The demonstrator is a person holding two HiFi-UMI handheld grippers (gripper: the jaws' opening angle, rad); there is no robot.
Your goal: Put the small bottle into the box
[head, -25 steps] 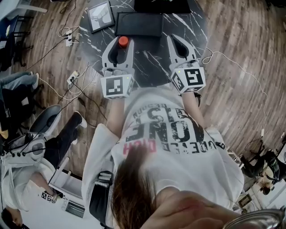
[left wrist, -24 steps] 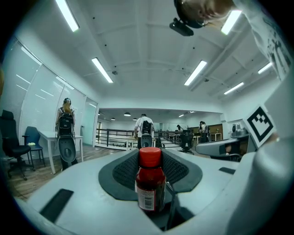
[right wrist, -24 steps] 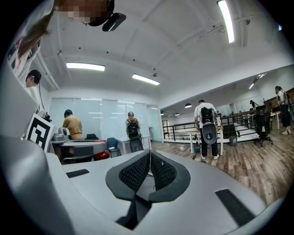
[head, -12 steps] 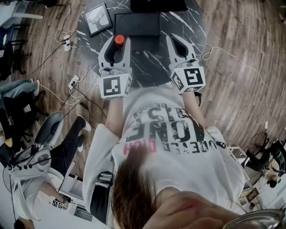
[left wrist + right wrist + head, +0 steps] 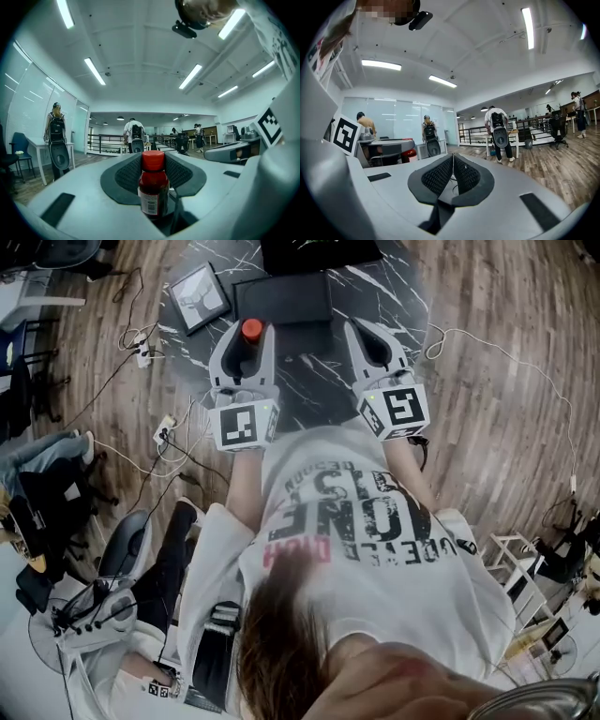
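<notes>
A small dark bottle with a red cap (image 5: 251, 329) stands upright between the jaws of my left gripper (image 5: 249, 326), which is shut on it above the dark marbled table (image 5: 192, 343). In the left gripper view the bottle (image 5: 153, 190) sits between the ribbed pads (image 5: 127, 174), label toward the camera. The flat black box (image 5: 283, 298) lies on the table just beyond the bottle. My right gripper (image 5: 368, 326) hovers to the right of the box's near edge, shut and empty; its pads (image 5: 440, 176) meet at the tips.
A framed picture (image 5: 197, 294) lies on the table left of the box, and another black object (image 5: 319, 251) sits at the far edge. Cables and a power strip (image 5: 166, 427) lie on the wooden floor to the left. People stand at desks in the background.
The left gripper keeps its hold on the bottle. Both grippers stay near the box's front edge while the head view drifts slightly, so the table sits a little lower in the picture.
</notes>
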